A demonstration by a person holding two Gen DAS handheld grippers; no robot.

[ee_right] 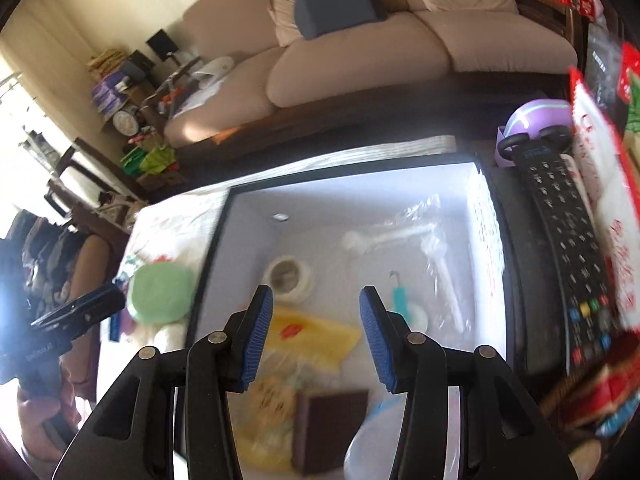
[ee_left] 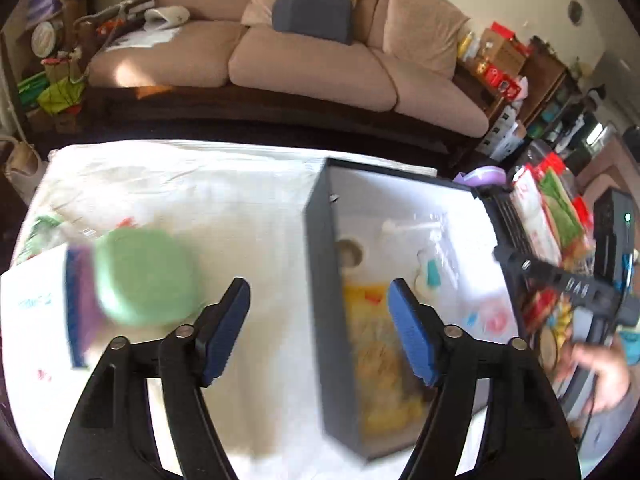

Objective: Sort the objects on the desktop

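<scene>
A dark-walled box [ee_left: 320, 240] with a white inside stands on the white cloth [ee_left: 200, 200]. In it lie a yellow bag [ee_right: 312, 336], a tape roll [ee_right: 288, 274], a plastic-wrapped white utensil [ee_right: 400, 236], a teal tool [ee_right: 398, 296] and a brown flat case [ee_right: 328, 424]. My right gripper [ee_right: 316, 292] hangs open over the box with nothing between its pads. My left gripper [ee_left: 318, 284] is open and empty above the box's left wall. Left of the box sits a green round object [ee_left: 146, 278] beside a blue-and-purple item [ee_left: 80, 312].
A black remote [ee_right: 568, 248] and red-and-white packets [ee_right: 600, 184] lie right of the box, with a purple ball [ee_right: 536, 116] behind them. White paper [ee_left: 28, 312] lies at the cloth's left edge. A beige sofa [ee_left: 312, 64] stands beyond the table.
</scene>
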